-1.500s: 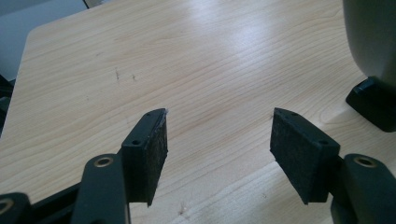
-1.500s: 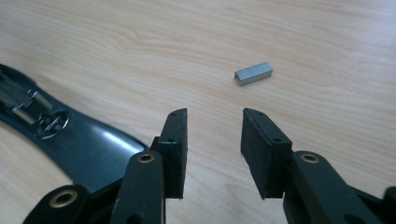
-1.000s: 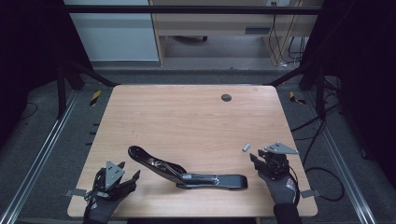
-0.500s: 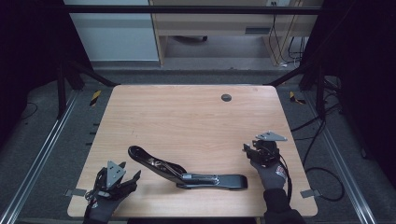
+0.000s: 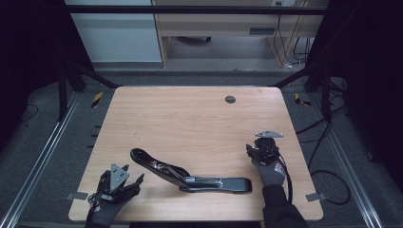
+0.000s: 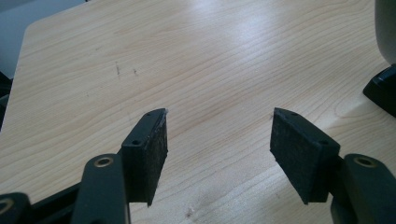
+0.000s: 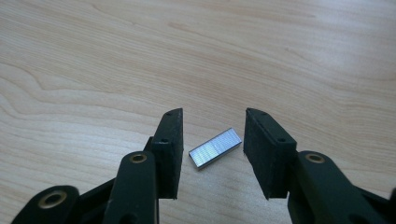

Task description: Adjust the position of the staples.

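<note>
Right claw (image 7: 212,140) is narrowly parted, its jaws flanking the staple strip (image 7: 215,147) lying flat on the desk (image 5: 190,123) at 4 o'clock. Left claw (image 6: 219,140) gapes wide at 7 o'clock, holding nothing.

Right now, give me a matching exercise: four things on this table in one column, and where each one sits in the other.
1. stapler
2. staple strip
3. left gripper
4. round hole

A. far side of the table
B. between open jaws of the right gripper
C. near left corner, jaws open over bare wood
D. opened flat at the near edge, middle

Pairs: 1-D, 2-B, 3-C, 4-A
</note>
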